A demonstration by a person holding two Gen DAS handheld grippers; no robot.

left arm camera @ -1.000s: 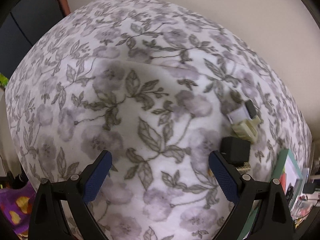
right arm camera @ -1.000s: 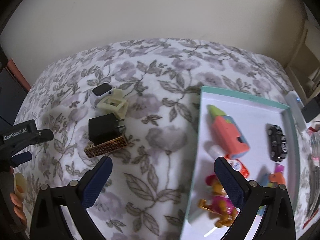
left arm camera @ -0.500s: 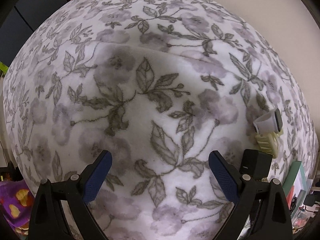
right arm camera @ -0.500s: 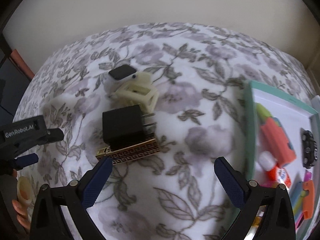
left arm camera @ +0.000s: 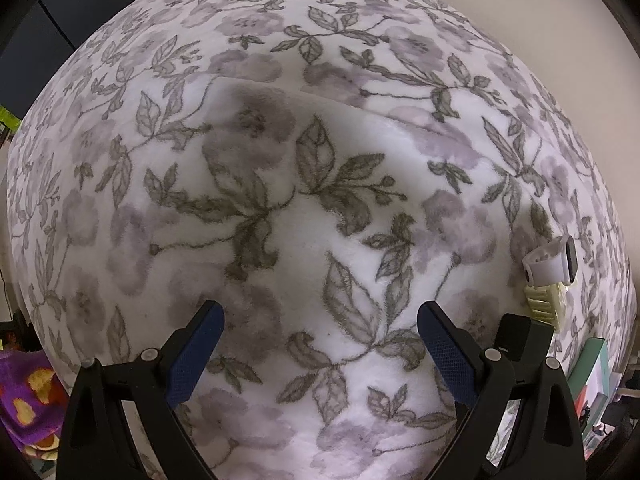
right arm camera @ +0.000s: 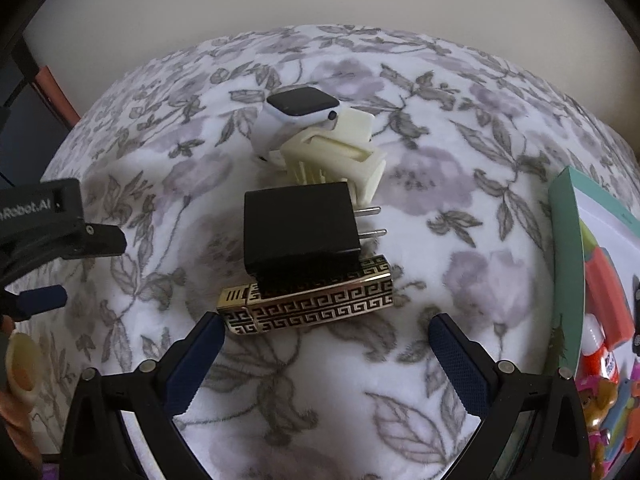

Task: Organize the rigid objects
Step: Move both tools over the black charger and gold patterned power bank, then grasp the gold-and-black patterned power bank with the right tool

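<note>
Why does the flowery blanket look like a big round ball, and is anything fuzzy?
Left wrist view: the fisheye lens bulges the flat blanket into a dome, with dark corners. Right wrist view: same bulge; the black charger is sharp, the tray at the edge looks stretched and slightly blurred.

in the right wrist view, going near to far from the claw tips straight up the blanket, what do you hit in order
gold patterned lighter → black plug adapter → cream hair clip → white smartwatch
</note>
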